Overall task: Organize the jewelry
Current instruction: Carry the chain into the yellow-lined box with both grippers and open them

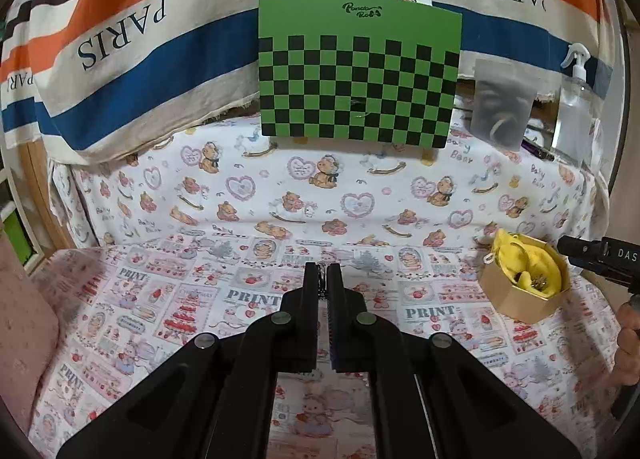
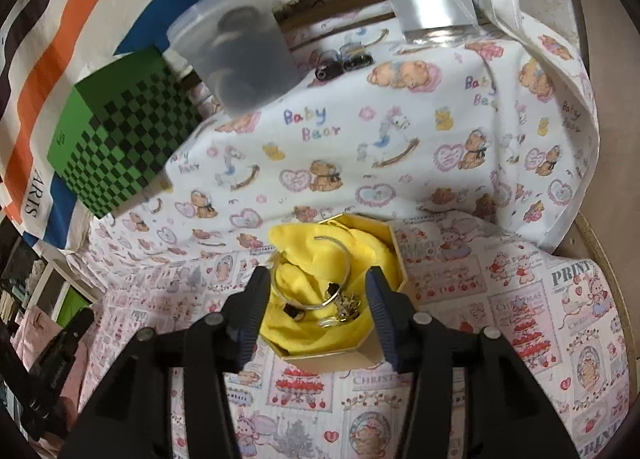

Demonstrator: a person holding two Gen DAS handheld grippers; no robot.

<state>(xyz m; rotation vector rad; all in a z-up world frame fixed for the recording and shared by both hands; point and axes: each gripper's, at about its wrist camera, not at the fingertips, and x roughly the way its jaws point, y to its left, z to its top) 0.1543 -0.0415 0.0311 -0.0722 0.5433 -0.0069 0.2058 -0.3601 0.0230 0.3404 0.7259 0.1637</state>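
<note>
Left gripper [image 1: 322, 268] clenched on small silvery piece [image 1: 321, 275] over table middle. Right gripper [image 2: 316, 283] released, jaws apart above gold box [image 2: 384, 347] near table's right edge; bangle [image 2: 316, 271], rings on yellow cloth [image 2: 308, 251] inside.

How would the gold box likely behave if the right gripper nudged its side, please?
The gold box looks like thin card holding only yellow cloth and small jewelry, so it is probably light and would slide on the tablecloth. Its low, wide shape makes tipping unlikely.
</note>
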